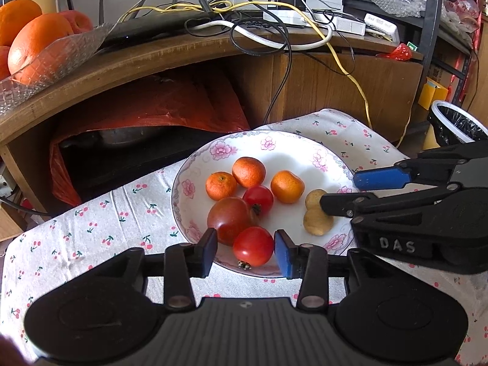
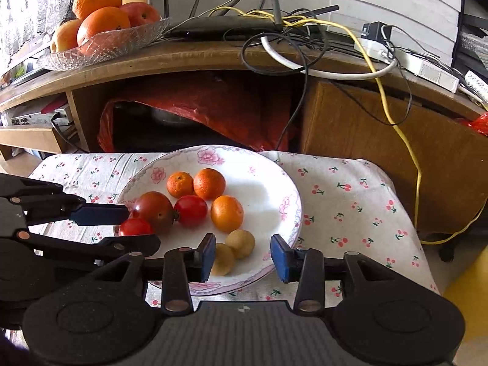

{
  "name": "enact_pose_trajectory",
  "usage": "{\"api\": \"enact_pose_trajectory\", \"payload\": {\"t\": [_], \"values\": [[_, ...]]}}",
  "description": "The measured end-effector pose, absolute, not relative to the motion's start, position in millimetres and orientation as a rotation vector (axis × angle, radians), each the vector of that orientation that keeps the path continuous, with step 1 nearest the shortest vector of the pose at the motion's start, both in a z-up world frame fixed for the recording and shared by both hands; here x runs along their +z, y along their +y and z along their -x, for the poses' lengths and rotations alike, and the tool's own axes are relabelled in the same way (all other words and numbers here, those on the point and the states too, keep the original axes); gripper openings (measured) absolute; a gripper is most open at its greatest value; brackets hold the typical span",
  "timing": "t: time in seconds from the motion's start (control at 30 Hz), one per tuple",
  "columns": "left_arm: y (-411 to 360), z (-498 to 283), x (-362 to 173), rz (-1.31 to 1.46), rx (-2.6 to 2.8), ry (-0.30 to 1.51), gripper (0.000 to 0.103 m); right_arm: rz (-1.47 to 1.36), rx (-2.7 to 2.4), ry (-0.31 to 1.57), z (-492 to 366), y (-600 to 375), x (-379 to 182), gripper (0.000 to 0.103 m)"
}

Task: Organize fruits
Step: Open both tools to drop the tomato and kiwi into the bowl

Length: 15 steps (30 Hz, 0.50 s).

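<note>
Looks barely started: all eight fruits still mixed on the plate (image 1: 305,149) on the tabletop, left gripper (image 1: 246,251) jaws wide around the near tomato (image 1: 253,245), right gripper (image 2: 241,256) jaws wide, empty, over the two yellow fruits (image 2: 240,243).

A cherry-print cloth (image 2: 350,201) covers the table; a floral plate (image 2: 274,183) sits on it.

Ahead of me a wooden shelf (image 2: 213,58) carries tangled cables (image 2: 305,30) and a router (image 2: 219,26); a red plastic bag (image 1: 158,103) is stuffed underneath, above the cherry-print cloth (image 2: 350,201).
</note>
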<state>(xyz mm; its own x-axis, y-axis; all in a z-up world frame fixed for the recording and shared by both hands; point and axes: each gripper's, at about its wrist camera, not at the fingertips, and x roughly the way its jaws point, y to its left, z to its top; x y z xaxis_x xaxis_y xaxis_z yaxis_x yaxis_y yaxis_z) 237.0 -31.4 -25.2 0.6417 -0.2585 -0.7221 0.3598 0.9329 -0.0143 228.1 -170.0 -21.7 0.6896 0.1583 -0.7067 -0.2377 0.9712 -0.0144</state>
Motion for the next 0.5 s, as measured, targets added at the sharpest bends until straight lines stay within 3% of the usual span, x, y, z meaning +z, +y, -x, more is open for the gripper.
{"api": "enact_pose_trajectory", "payload": {"t": [0.17, 0.5], "values": [[-30.0, -234.2, -23.8, -0.135, -0.349, 0.797, 0.053, 0.094, 0.203, 0.763, -225.3, -177.0, -16.0, 0.034], [-27.0, -222.3, -14.4, -0.142, -0.312, 0.770, 0.073, 0.092, 0.183, 0.784, -207.6, -184.4, -13.8, 0.036]]}}
